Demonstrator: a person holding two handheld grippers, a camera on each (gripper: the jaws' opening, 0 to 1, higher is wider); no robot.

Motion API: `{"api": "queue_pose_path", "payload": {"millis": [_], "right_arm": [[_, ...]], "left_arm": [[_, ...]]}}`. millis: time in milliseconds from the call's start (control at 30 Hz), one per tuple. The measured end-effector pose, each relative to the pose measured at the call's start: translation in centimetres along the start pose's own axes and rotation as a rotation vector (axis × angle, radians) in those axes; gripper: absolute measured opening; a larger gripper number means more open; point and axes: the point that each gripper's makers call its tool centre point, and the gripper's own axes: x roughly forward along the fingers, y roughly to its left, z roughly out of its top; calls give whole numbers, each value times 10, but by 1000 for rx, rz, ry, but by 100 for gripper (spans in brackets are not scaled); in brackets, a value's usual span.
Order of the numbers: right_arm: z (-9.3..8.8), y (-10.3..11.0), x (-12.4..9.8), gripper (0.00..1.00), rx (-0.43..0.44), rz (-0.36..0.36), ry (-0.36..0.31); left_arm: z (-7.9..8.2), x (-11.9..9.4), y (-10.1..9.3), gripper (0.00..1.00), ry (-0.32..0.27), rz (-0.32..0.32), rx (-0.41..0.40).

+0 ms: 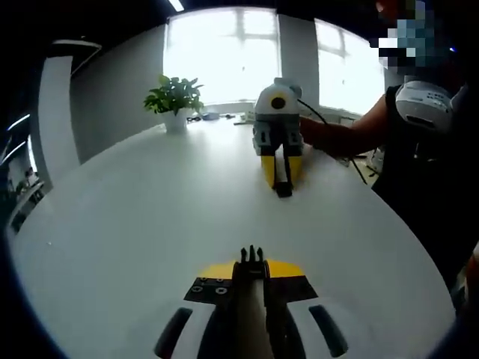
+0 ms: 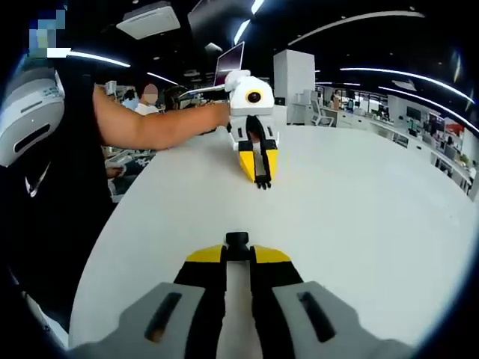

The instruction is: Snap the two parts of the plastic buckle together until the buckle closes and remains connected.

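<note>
Now left tongs (image 1: 252,258) grip pronged buckle half (image 1: 252,254), right tongs (image 2: 237,243) socket half (image 2: 237,239).

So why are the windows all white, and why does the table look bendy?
Left gripper view: the big bright windows are washed out by daylight glare, leaving the green potted plant backlit. Both views: the fisheye lens curves the white round table. Right gripper view: the office behind looks dim, with streaky ceiling lights.

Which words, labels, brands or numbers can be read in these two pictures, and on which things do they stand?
None: no word or number is readable.
The left gripper and right gripper, each shut on a black buckle part, show no print.
The monitor is too blurred to read.
</note>
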Motion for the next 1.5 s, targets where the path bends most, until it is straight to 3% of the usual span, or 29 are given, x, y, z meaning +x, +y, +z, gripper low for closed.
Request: {"api": "queue_pose_path", "payload": {"millis": [67, 200, 267, 467, 600, 833, 933, 1033, 1100, 1133, 1300, 1500], "right_arm": [[3, -8, -1, 10, -3, -1, -5], [12, -20, -1, 10, -21, 45, -6], [20, -27, 1, 10, -24, 50, -17], [38, -38, -4, 10, -61, 63, -49], [28, -52, -7, 10, -46, 48, -47], [15, -49, -10, 10, -33, 57, -45], [14, -46, -13, 10, -29, 63, -51], [13, -43, -13, 10, -28, 65, -52], [13, -41, -13, 10, -29, 65, -52], [14, -39, -13, 10, -29, 69, -60], [9, -37, -9, 10, -16, 79, -51], [5, -30, -1, 10, -35, 95, -20]], "left_arm": [[0, 0, 1, 10, -17, 9, -14], [3, 0, 5, 9, 9, 25, -19], [12, -2, 5, 10, -34, 27, -41], [17, -3, 15, 10, -3, 55, -56], [21, 13, 24, 10, -16, 61, -58], [31, 26, 27, 10, -33, 27, -86], [44, 30, 22, 10, -82, 19, -60], [52, 31, 22, 10, -123, 42, -79], [58, 32, 19, 10, -167, 75, -43], [56, 32, 19, 10, -162, 105, -21], [45, 37, 1, 10, -103, 44, 22], [43, 38, -1, 10, -85, 46, 31]]}}
